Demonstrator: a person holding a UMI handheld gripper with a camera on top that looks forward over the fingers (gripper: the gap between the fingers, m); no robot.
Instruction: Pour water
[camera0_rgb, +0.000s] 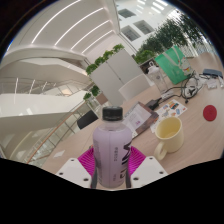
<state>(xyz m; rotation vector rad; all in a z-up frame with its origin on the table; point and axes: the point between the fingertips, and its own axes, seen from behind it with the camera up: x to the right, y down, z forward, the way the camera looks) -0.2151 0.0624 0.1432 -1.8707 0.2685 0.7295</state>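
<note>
The gripper (112, 163) has its pink pads (88, 160) pressed on both sides of a water bottle (113, 148), which stands upright between them, its dark cap (112, 115) on. Just beside the bottle, on the table (195, 135), sits a pale yellow cup (168, 133). With the cap on, tilting will pour nothing; a loose grip could let the bottle slip, and a careless swing may knock the nearby cup over.
</note>
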